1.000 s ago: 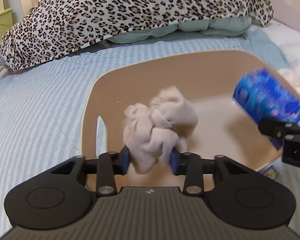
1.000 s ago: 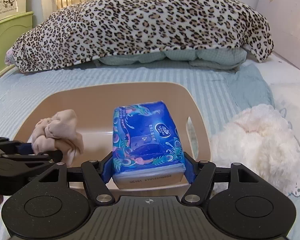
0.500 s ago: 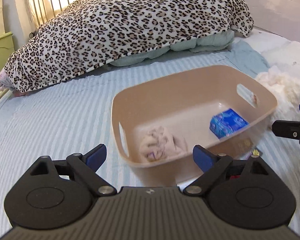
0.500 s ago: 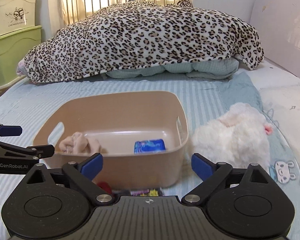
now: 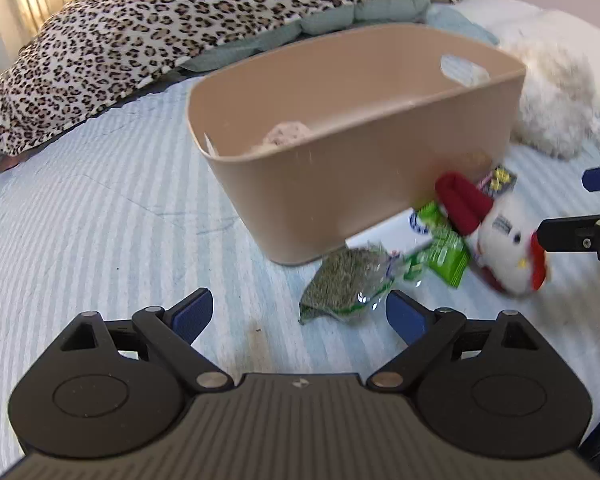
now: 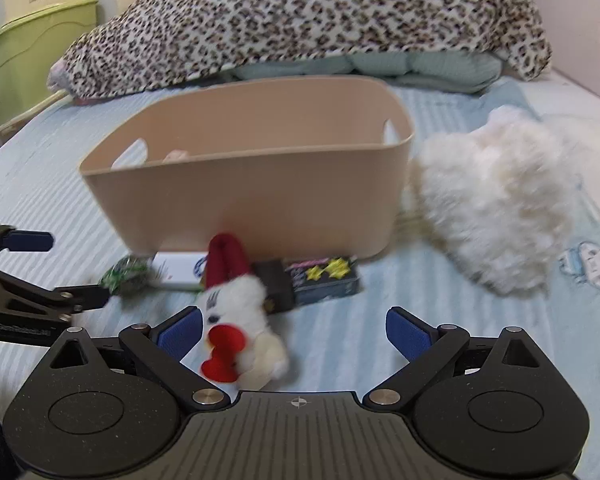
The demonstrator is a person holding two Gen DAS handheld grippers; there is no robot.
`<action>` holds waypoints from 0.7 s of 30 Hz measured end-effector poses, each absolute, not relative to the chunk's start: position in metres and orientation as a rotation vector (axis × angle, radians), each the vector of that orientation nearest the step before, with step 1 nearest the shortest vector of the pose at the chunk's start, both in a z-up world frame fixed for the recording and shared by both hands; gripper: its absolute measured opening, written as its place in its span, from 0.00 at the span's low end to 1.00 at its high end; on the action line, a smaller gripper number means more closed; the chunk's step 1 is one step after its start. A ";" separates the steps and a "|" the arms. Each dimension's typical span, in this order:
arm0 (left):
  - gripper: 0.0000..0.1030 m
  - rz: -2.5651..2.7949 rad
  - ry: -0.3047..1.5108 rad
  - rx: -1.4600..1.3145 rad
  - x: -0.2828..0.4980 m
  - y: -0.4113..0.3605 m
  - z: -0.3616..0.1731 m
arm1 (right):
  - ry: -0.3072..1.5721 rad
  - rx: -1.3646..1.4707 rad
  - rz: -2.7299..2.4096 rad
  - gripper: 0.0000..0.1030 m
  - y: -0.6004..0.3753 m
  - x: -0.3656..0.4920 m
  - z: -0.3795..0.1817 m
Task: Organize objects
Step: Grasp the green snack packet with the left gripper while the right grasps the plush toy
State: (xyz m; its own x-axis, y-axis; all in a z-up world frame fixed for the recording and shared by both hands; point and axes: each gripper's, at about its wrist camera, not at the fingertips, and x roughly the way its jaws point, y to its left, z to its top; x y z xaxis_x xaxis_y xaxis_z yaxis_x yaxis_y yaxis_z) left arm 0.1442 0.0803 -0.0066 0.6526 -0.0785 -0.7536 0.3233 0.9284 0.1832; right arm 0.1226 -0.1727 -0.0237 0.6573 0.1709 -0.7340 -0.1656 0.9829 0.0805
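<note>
A beige plastic basket (image 5: 380, 168) (image 6: 260, 200) stands on the striped bed with a pinkish cloth (image 5: 286, 134) inside. In front of it lie a green seed packet (image 5: 348, 276), green snack packs (image 5: 446, 250), a white box (image 5: 396, 232), a dark star-printed box (image 6: 324, 276) and a white plush with red hat and bow (image 5: 500, 232) (image 6: 236, 320). My left gripper (image 5: 300, 312) is open and empty, low over the bed just before the seed packet. My right gripper (image 6: 292, 330) is open, with the plush between its fingers near the left one.
A fluffy white plush (image 6: 496, 200) lies right of the basket. A leopard-print blanket (image 6: 300, 20) over teal bedding fills the back of the bed. A green cabinet (image 6: 28, 52) stands at far left.
Both grippers let go of the cloth and the blue tissue pack into the basket, opened, pulled back and dropped low toward the items in front of the basket.
</note>
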 end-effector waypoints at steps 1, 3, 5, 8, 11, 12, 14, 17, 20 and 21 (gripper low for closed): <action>0.91 -0.237 0.826 0.328 0.144 0.080 -0.010 | 0.841 0.005 0.199 0.97 -0.170 0.123 -0.027; 0.91 -0.248 0.809 0.353 0.146 0.079 -0.014 | 0.856 -0.006 0.213 0.96 -0.164 0.124 -0.033; 0.90 -0.265 0.784 0.376 0.150 0.077 -0.018 | 0.874 -0.019 0.222 0.95 -0.158 0.128 -0.040; 0.83 -0.295 0.761 0.397 0.158 0.074 -0.023 | 0.907 -0.019 0.236 0.86 -0.149 0.136 -0.051; 0.67 -0.326 0.780 0.393 0.167 0.071 -0.025 | 0.933 -0.018 0.240 0.74 -0.144 0.141 -0.059; 0.63 -0.329 0.785 0.386 0.169 0.071 -0.026 | 0.939 -0.014 0.243 0.68 -0.143 0.143 -0.061; 0.56 -0.336 0.795 0.364 0.172 0.070 -0.026 | 0.948 -0.008 0.250 0.61 -0.142 0.143 -0.063; 0.40 -0.363 0.809 0.343 0.172 0.069 -0.027 | 0.950 -0.016 0.261 0.51 -0.139 0.141 -0.064; 0.33 -0.354 0.799 0.369 0.167 0.065 -0.026 | 0.942 -0.044 0.262 0.44 -0.136 0.136 -0.062; 0.32 -0.351 0.797 0.370 0.165 0.065 -0.026 | 0.937 -0.050 0.259 0.42 -0.137 0.135 -0.061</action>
State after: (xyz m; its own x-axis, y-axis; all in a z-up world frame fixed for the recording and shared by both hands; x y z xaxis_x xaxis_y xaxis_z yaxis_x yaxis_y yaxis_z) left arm 0.1653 0.0652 -0.0256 0.6485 -0.1642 -0.7433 0.4376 0.8794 0.1876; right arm 0.1350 -0.1374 -0.0608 0.5637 0.1987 -0.8017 -0.2415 0.9679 0.0700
